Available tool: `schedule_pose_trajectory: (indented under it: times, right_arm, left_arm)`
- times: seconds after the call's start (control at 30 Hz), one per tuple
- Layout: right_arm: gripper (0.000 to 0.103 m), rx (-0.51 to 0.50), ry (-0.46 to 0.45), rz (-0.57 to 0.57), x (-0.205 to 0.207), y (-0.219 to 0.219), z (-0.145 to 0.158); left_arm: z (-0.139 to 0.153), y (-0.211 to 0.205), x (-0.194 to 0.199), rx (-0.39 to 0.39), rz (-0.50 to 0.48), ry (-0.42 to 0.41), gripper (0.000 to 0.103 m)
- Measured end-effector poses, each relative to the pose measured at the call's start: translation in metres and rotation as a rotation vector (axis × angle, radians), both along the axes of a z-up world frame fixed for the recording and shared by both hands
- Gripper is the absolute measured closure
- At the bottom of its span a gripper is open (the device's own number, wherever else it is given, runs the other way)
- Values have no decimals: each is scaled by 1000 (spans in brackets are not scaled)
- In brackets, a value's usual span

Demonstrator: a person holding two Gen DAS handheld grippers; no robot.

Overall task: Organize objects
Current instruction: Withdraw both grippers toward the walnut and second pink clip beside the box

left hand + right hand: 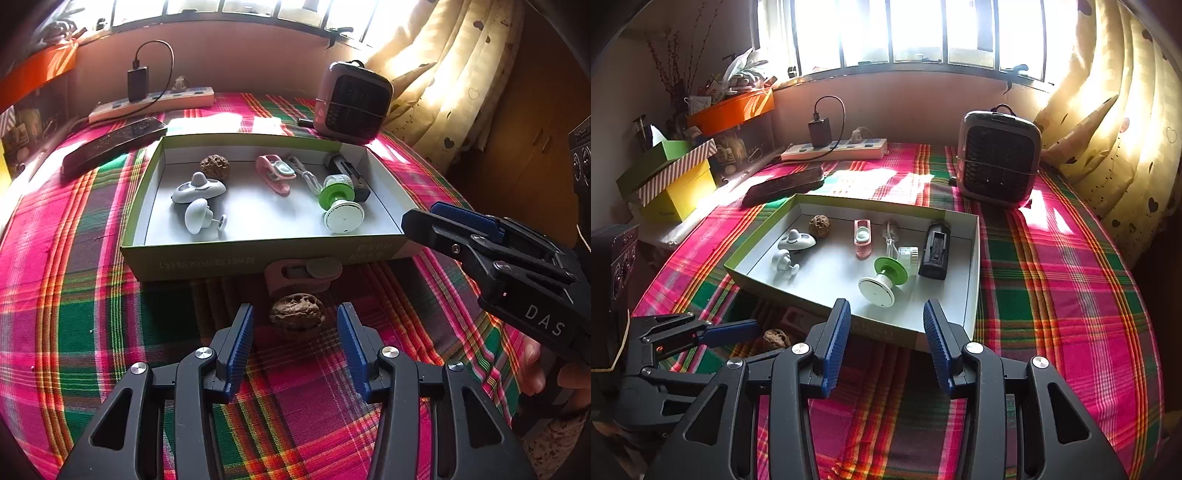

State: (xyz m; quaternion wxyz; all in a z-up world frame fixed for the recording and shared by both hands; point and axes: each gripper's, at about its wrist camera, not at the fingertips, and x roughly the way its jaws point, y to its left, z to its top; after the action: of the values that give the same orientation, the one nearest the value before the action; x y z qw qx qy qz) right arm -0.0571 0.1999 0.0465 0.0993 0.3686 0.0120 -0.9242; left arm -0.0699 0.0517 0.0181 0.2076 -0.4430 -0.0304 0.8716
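Note:
A brown walnut [297, 314] lies on the plaid cloth in front of a shallow green-rimmed box [236, 254]. My left gripper [295, 325] is open, its blue pads either side of the walnut, not touching it. A pink clip [301, 275] lies between the walnut and the box wall. The box holds a second walnut [215, 167], white knobs [199, 188], a pink clip [275, 173], a green-and-white spool [338, 203] and a black block [347, 175]. My right gripper [886, 325] is open and empty above the box's near rim [886, 325]. It shows at the right in the left wrist view [424, 218].
A small heater [351, 103] stands behind the box at the right. A power strip [151, 105] with a charger and a dark phone [110, 144] lie at the back left. Curtains [1126, 129] hang at the right. Boxes [668, 177] are stacked at the left.

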Motion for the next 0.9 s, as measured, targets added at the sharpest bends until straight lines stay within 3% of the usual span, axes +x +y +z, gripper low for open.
schedule_pose_trajectory:
  times: [0.43,0.63,0.9]
  right_arm:
    - [60,-6,-27,-12,4,4,-11]
    - [61,-10,-54,-4,4,3,-19]
    - [60,-101,-99,103,1,-12,-31]
  left_arm:
    - [-6,1,-7,-8,14,-3,59]
    - [-6,-7,-8,3,28,-3,72]
    - [-7,-21,-7,4,55,1,72]
